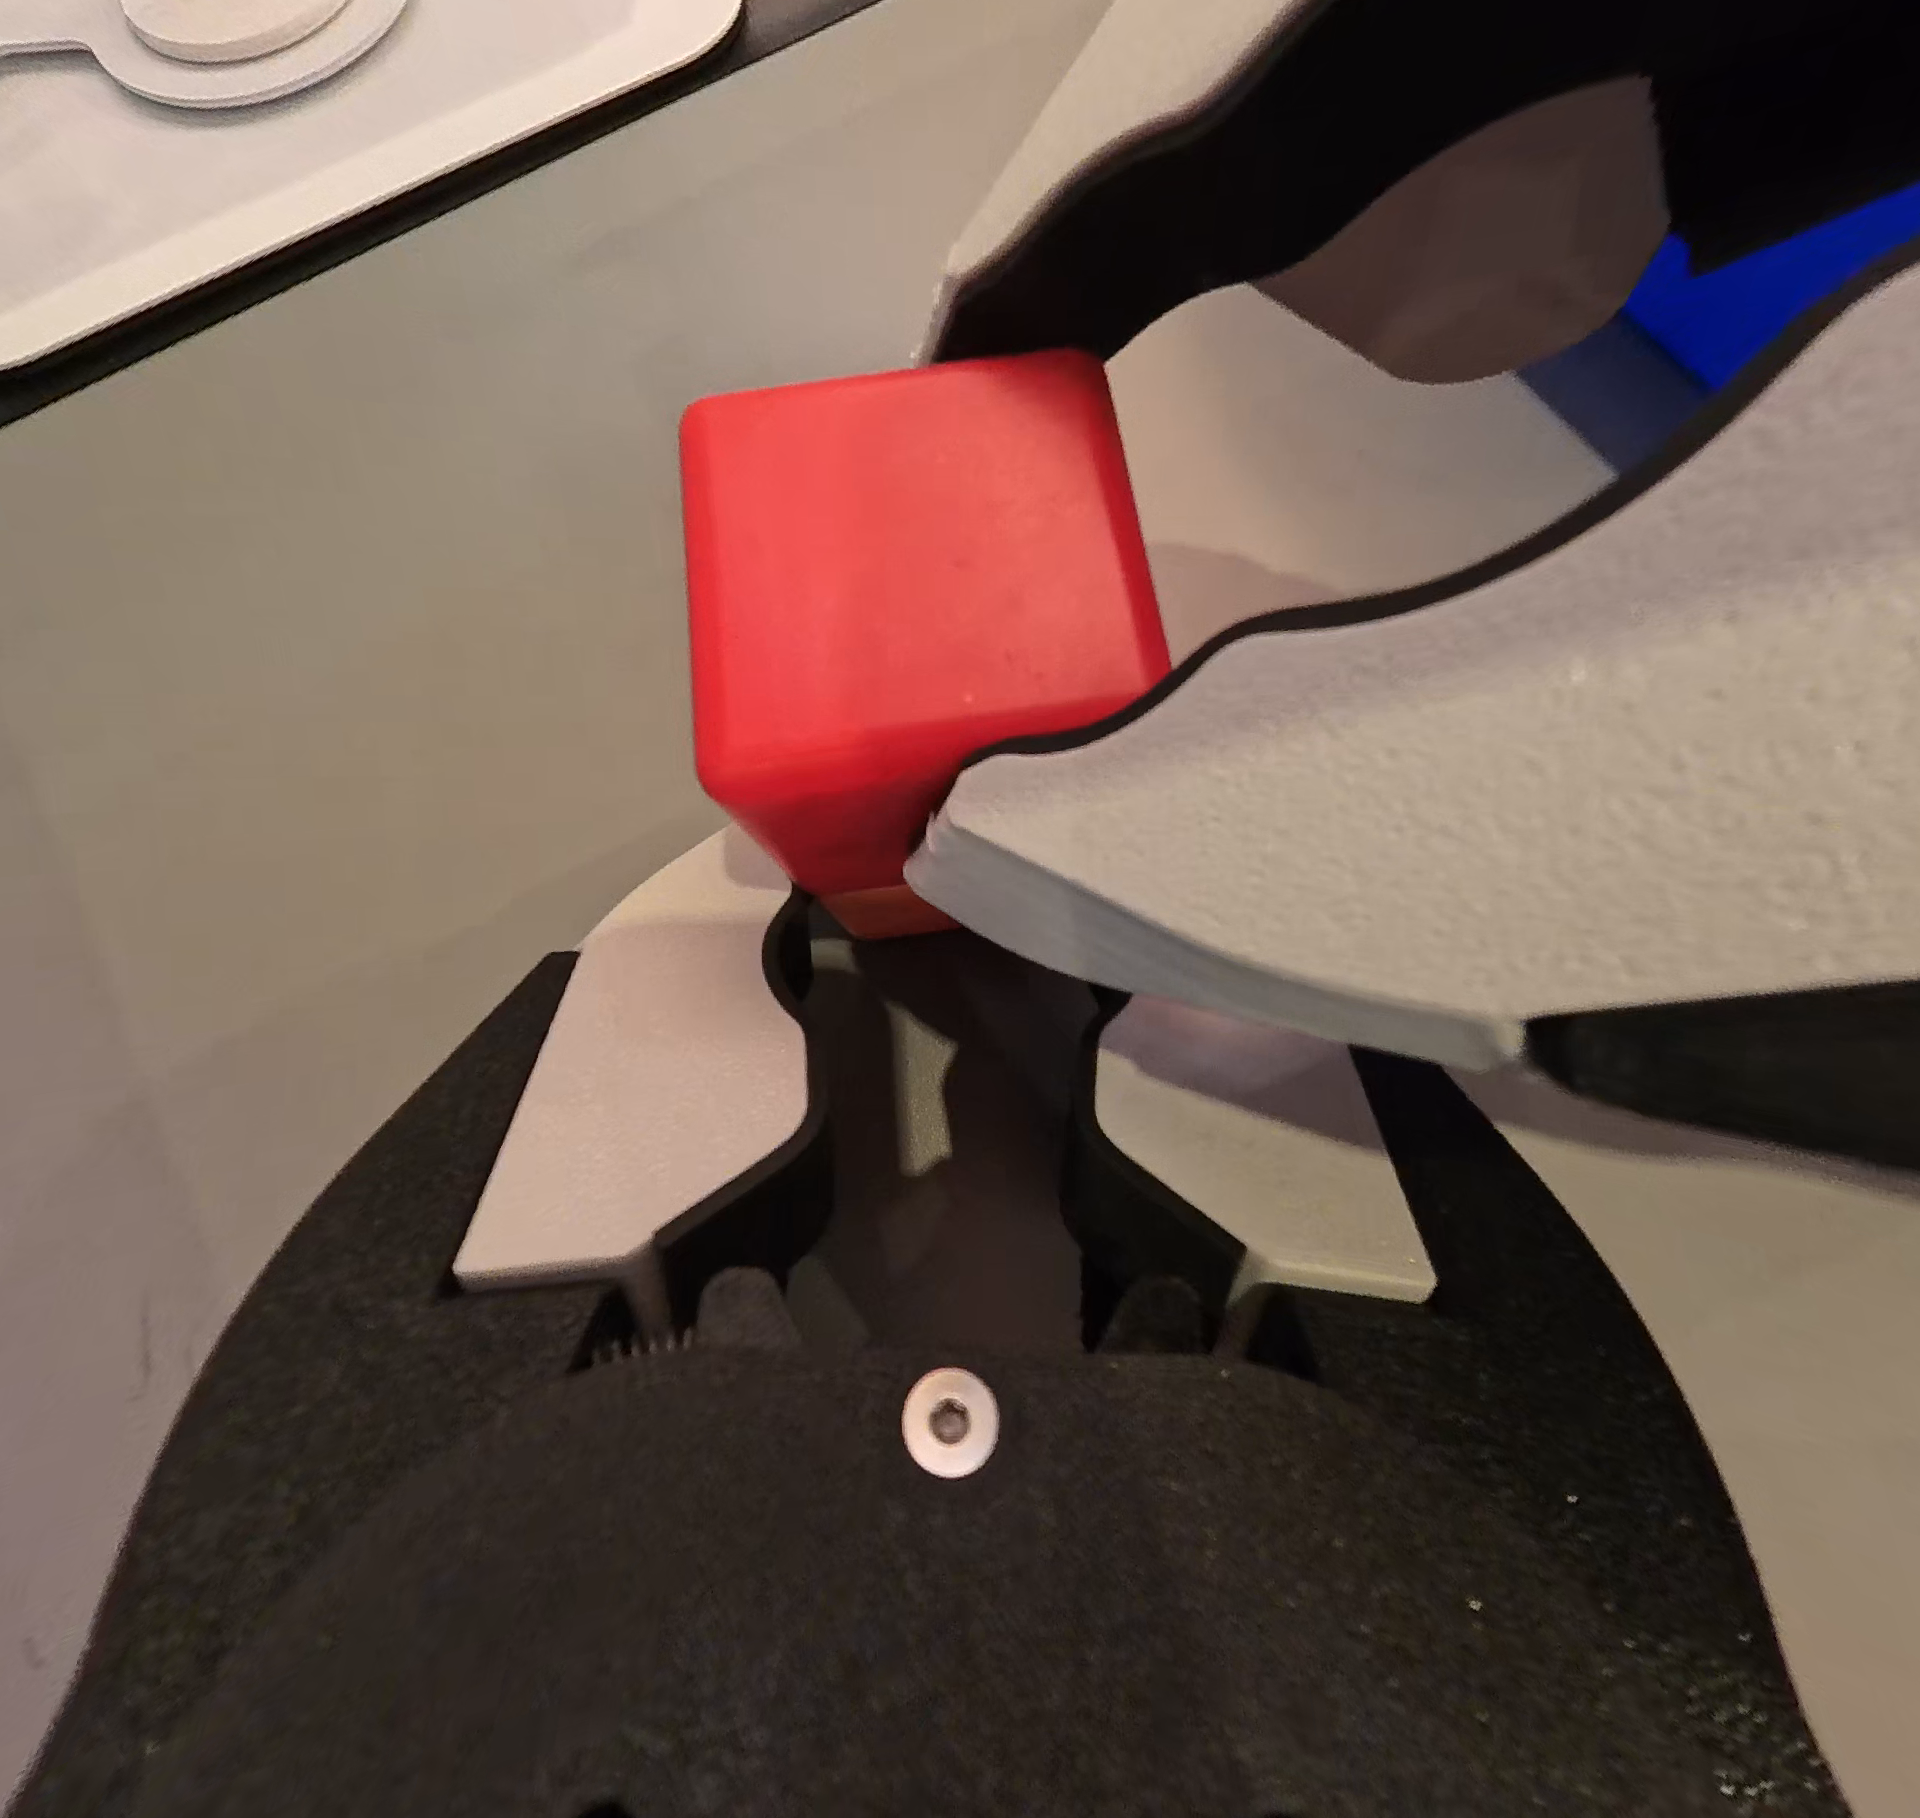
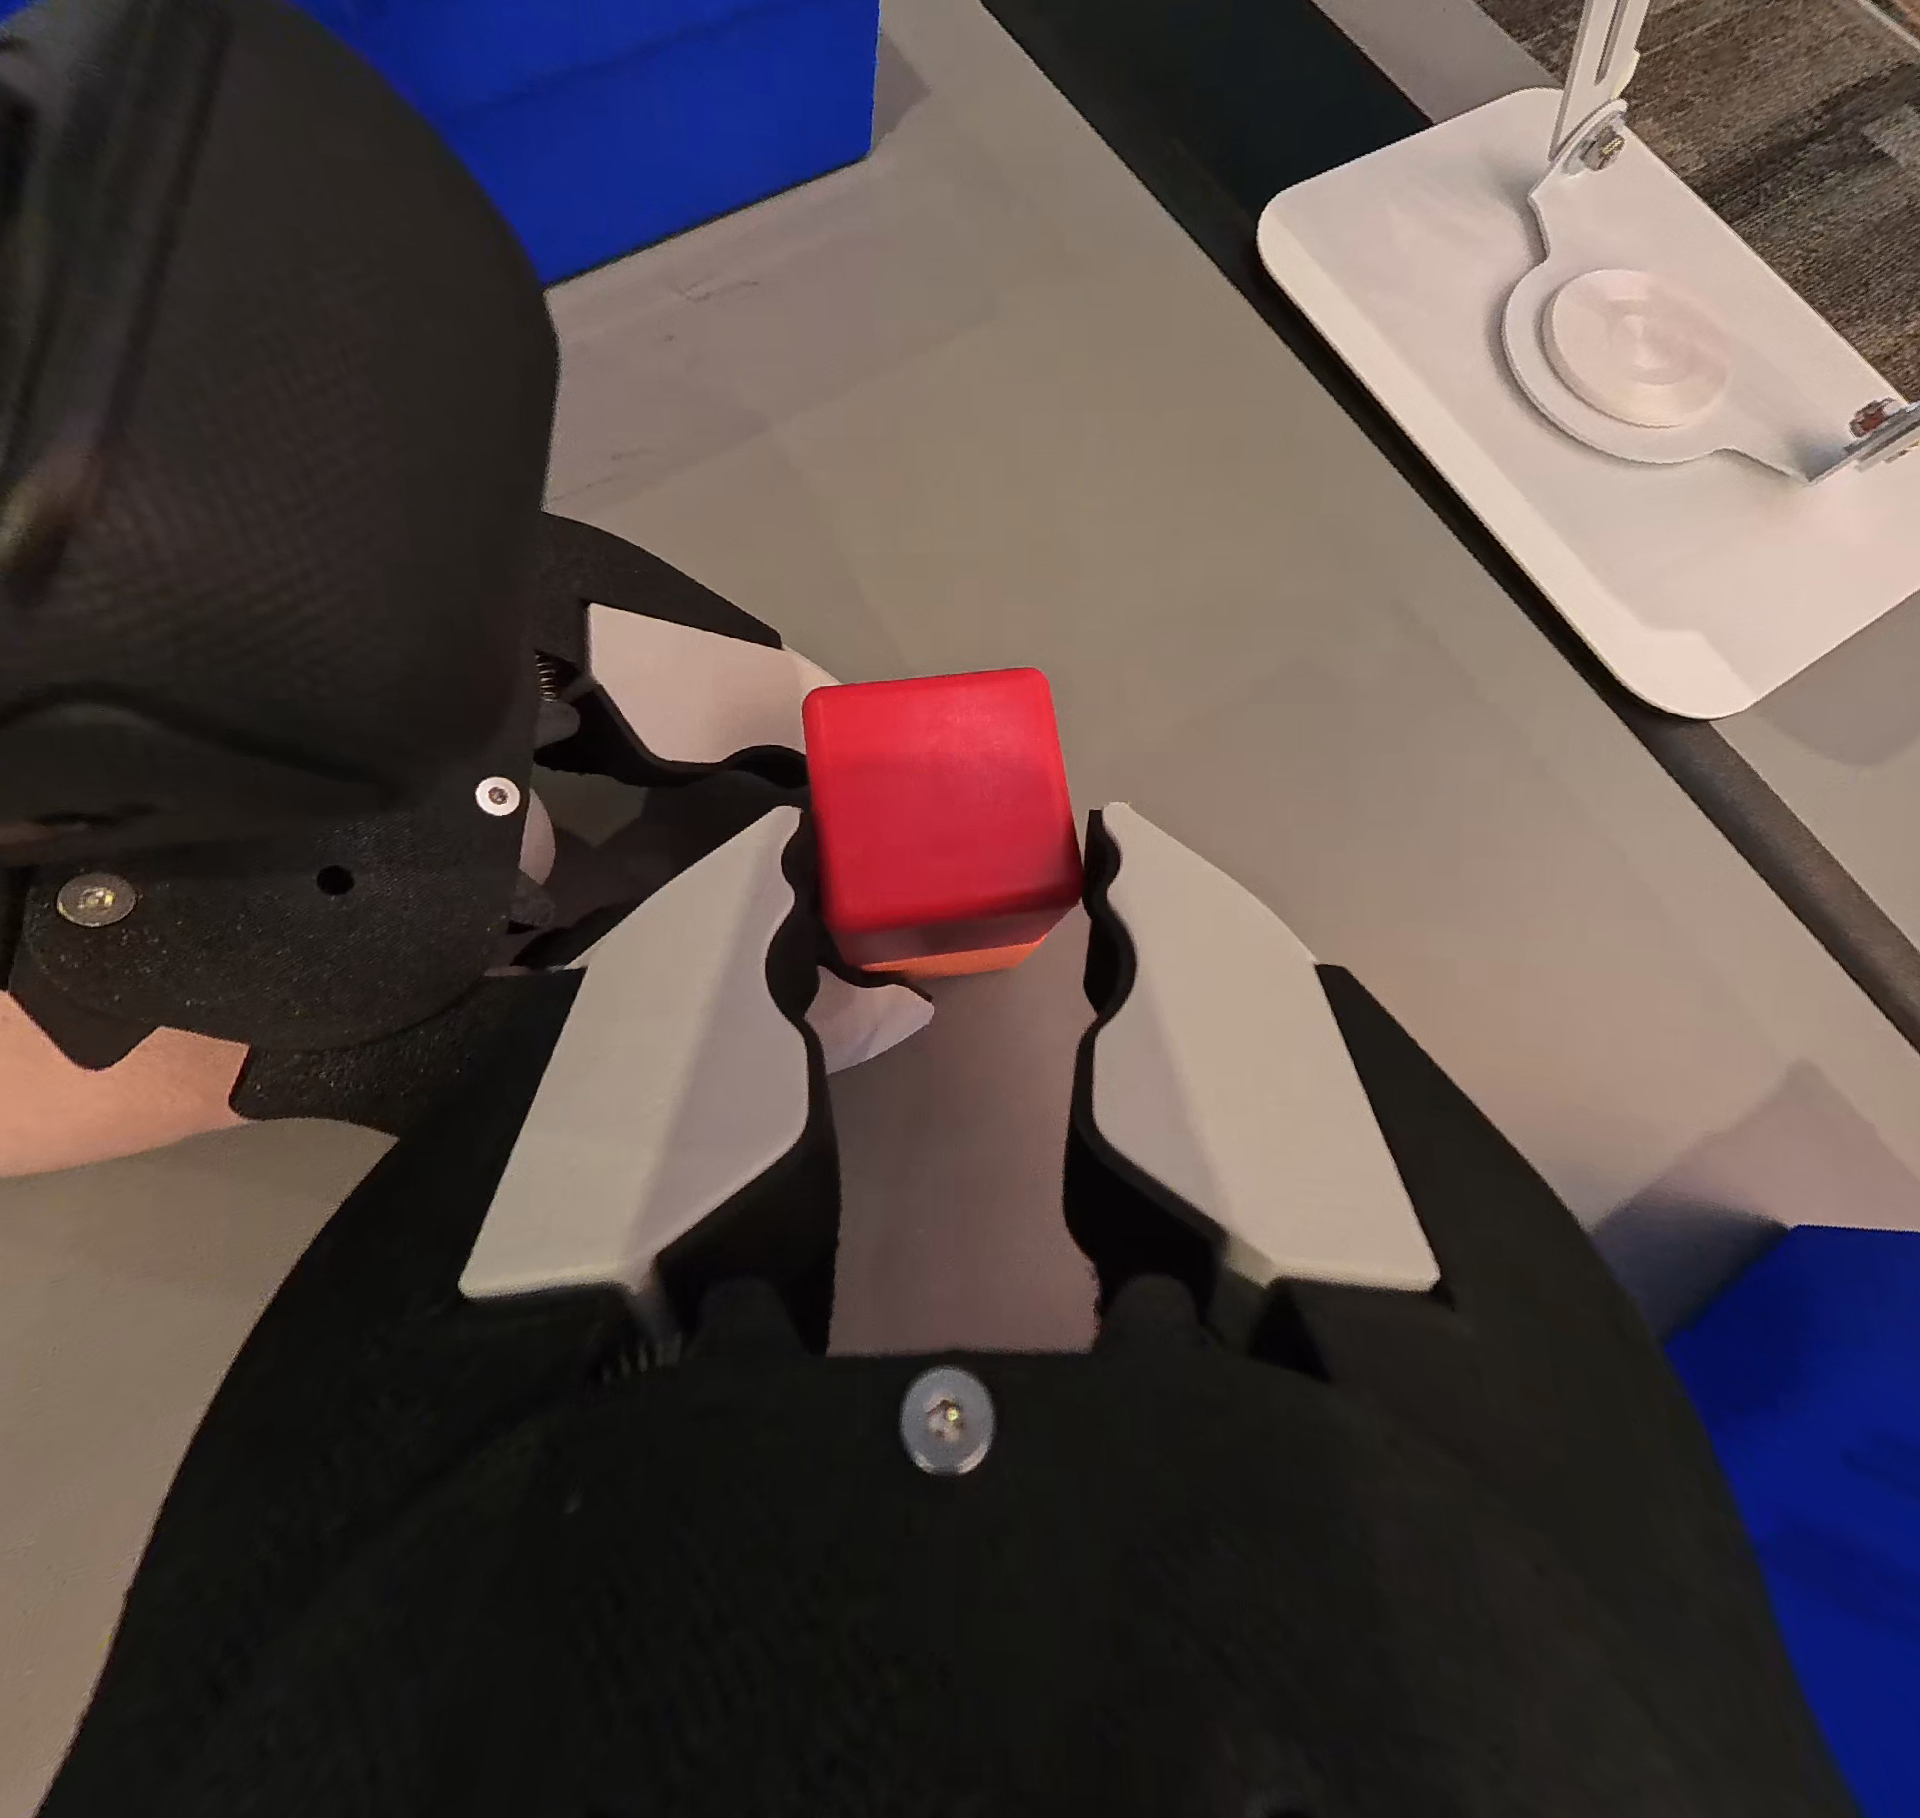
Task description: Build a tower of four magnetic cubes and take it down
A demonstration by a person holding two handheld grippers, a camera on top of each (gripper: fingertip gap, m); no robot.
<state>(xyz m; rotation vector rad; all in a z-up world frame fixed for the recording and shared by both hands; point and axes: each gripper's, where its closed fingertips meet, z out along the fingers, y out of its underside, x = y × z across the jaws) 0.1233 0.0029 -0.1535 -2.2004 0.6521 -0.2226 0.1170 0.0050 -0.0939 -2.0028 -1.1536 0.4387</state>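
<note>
A red cube [image 1: 914, 573] sits on top of an orange cube [image 1: 883, 914], of which only a sliver shows. Anything below the orange cube is hidden. My right gripper [image 2: 940, 854] is shut on the red cube [image 2: 935, 802], one finger on each side. In the left wrist view it reaches in from the right, and its lower finger [image 1: 1403, 781] covers part of my left gripper. My left gripper [image 1: 935, 947] grips the stack just under the red cube, at the orange cube [image 2: 966, 958]. Its fingers [image 2: 707, 688] show behind and in front of the stack.
The grey table [image 2: 1039, 418] has a dark edge at the right. A white stand base [image 2: 1558, 397] with a metal arm sits past it and also shows in the left wrist view [image 1: 312, 106]. A blue bin [image 2: 623, 54] stands behind. Another blue thing [image 2: 1818, 1456] lies at the near right. My right fingertips sit around 6 centimetres from my left ones.
</note>
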